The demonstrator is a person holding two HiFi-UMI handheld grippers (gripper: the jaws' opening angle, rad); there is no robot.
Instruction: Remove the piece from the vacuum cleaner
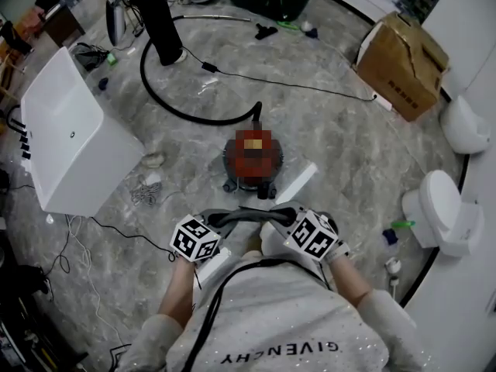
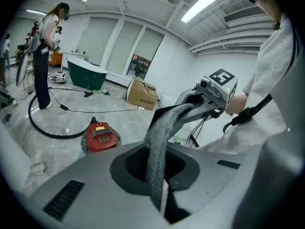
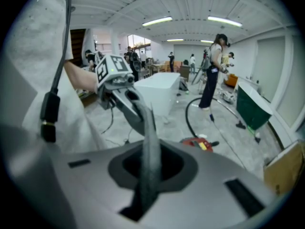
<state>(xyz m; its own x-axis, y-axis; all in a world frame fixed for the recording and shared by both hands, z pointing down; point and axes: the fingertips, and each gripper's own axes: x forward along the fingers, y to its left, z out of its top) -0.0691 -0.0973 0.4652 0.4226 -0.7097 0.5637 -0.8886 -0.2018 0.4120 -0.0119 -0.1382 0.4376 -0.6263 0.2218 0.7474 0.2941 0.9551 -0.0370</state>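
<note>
Vacuum cleaner [image 1: 252, 161] sits mid-floor. From it: tub [image 1: 70, 138] at nine o'clock, cardboard box [image 1: 403, 64] at two, toilet [image 1: 438, 208] at four, strap [image 1: 244, 217] at six, between left gripper [image 1: 211, 225] and right gripper [image 1: 279, 222].

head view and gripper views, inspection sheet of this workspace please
surface: grey marbled floor, littered
job's things: red vacuum cleaner on the floor; grey piece in the air, apart from it
clutter: cardboard box, white tub, toilet
grippers: left gripper and right gripper, fingers shut on the grey piece
cables: black hose loops from the vacuum cleaner; thin black cord crosses the floor
surroundings: person standing, green bathtub
</note>
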